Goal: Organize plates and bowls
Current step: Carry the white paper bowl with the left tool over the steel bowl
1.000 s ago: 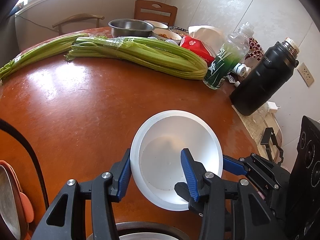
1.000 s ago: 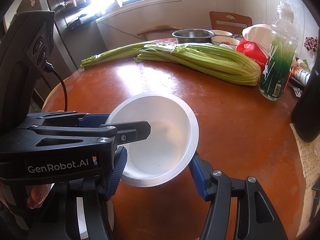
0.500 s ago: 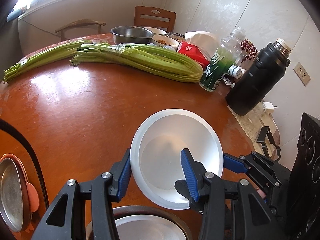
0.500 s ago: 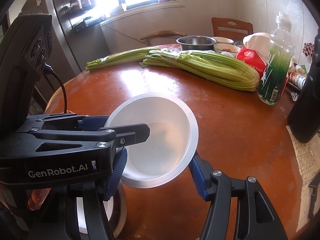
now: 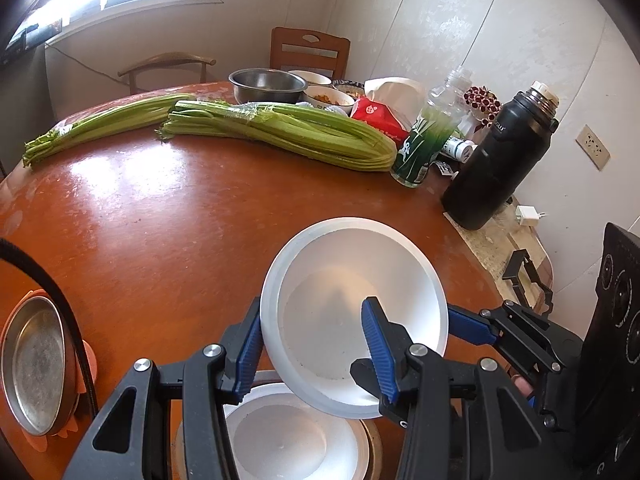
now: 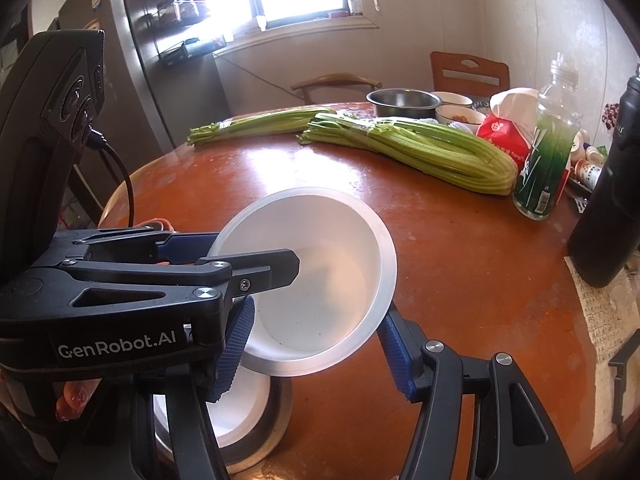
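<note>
White bowl, tilted, lower centre of frame, above a second white bowl nested in a metal dish. Left gripper clamps its rim, one pad inside; right gripper grips its outer sides. "GenRobot.AI" marks the gripper body, lower left.

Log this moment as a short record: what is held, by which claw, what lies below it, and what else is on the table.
held: white bowl, tilted, off the table
left claw: shut on its near rim
right claw: shut on the bowl
below: second white bowl in a metal dish
table: celery, green bottle, black flask, steel plate
</note>
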A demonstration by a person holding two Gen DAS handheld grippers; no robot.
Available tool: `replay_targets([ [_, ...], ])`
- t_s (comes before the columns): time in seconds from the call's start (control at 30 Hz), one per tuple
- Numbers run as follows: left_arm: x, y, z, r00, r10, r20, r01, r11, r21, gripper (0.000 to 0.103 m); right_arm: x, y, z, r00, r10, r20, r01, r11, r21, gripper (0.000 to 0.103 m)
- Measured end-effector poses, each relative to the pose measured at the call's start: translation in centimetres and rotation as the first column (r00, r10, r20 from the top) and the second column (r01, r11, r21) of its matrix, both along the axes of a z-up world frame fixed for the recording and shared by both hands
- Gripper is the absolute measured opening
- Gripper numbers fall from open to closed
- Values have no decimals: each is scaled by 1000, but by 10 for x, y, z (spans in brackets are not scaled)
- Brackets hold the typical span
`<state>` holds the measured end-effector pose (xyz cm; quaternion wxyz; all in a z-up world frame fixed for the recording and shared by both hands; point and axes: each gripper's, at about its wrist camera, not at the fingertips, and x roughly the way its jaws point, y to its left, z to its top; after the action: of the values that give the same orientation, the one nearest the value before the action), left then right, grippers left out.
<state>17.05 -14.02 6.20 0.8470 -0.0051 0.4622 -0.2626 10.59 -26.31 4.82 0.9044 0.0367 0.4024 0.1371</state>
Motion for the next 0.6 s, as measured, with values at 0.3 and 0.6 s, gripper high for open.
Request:
replay_targets([
  [0.3,-21,19,9,1000,21,24,-21,1000,-16,48,-18,14,11,999,21,30,-21,1000,-10,64],
  [0.6,-45,36,19,997,44,57,-42,999,-29,48,-39,29,20,997,40,61,-39,999,-14,64],
])
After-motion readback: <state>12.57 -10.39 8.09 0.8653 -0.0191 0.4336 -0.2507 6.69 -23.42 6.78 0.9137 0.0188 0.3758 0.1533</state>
